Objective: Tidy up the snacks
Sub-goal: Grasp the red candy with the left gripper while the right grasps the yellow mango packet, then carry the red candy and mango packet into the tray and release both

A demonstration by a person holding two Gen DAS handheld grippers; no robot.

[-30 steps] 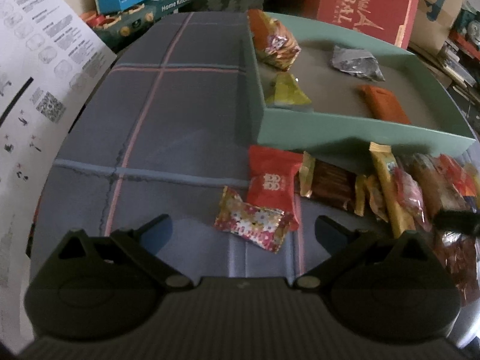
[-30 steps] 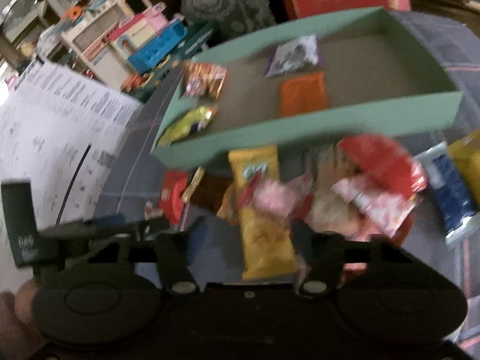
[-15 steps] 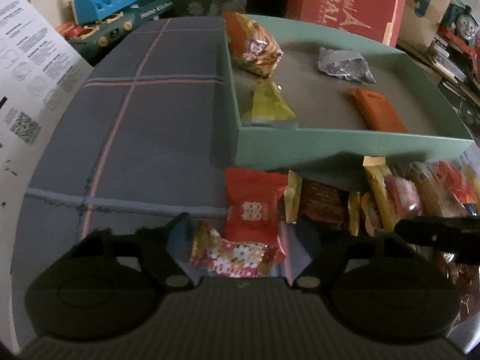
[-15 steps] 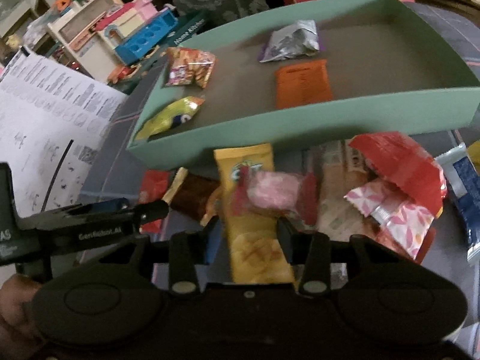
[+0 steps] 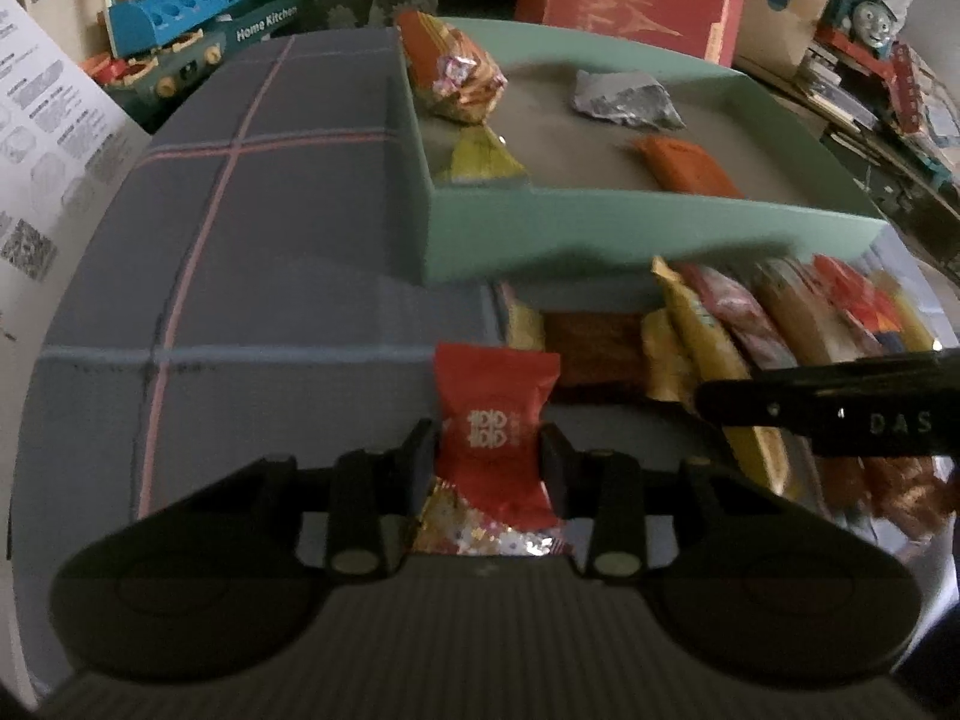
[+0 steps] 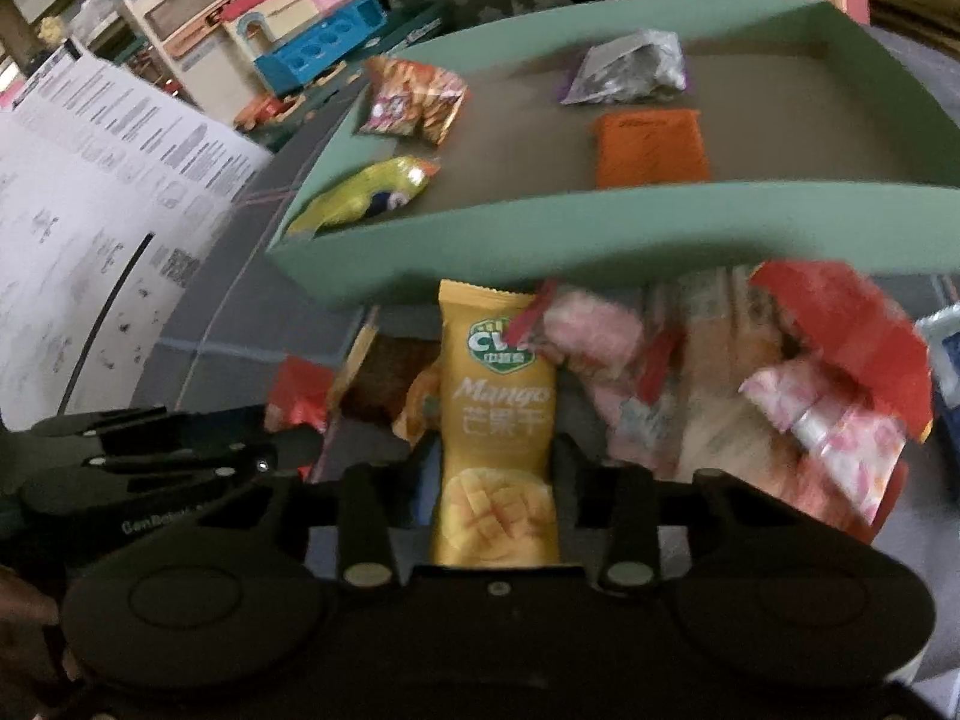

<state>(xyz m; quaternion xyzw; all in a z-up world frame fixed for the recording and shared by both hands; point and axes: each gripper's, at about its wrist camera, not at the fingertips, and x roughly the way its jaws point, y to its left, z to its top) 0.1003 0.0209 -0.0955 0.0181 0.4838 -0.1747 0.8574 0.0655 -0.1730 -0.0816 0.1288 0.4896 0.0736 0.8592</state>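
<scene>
Clamping red packet (image 5: 489, 432), mango packet (image 6: 495, 438) only right view

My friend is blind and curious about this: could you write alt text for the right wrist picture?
The right gripper has its two black fingers against the sides of a yellow mango snack packet, which lies among mixed wrapped snacks on a grey plaid cloth. Behind them is a shallow green box already holding four snacks, and the left gripper reaches in from the left.

Left gripper (image 5: 489, 456) fingers clamped together, right gripper (image 6: 495, 468) fingers likewise, side by side
</scene>
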